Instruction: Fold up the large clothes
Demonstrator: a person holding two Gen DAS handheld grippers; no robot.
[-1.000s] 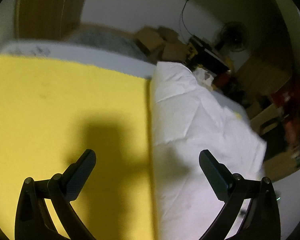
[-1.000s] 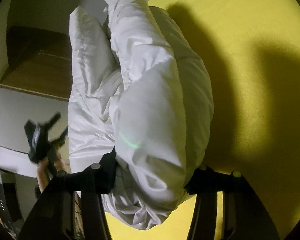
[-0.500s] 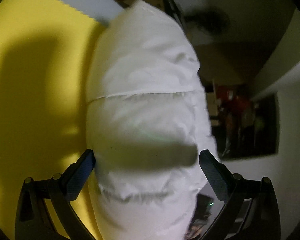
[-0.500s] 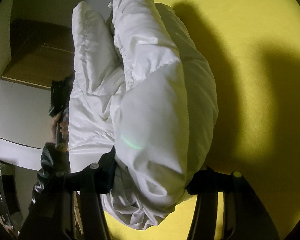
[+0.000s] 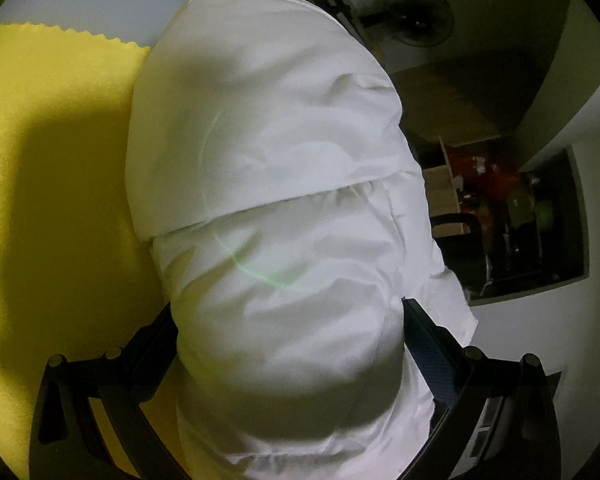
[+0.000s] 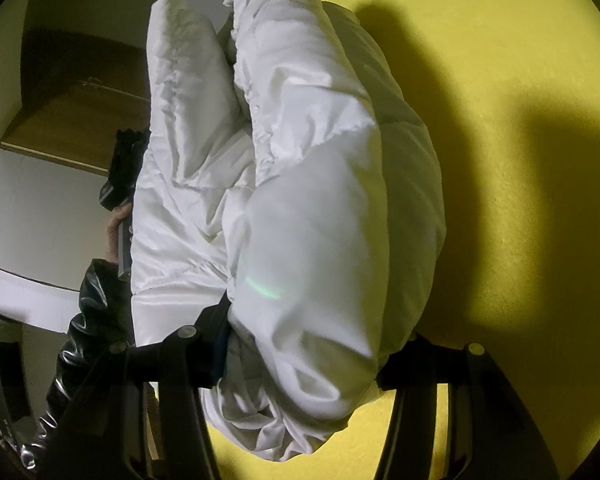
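Since prior frame: left gripper has swung from open yellow table onto white puffer jacket. Left view: fingers spread, straddling the bundle, not visibly pinching. Right view: right gripper fingers pinching jacket bulk on table. Step: securing fold w/ both hands. Next: left fingers need to close.

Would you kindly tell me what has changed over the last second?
The left tool swung from over the yellow cloth onto the white puffy jacket, whose bulk now sits between its fingers. The right tool stayed clamped on the jacket's folded end; the jacket hardly shifted.
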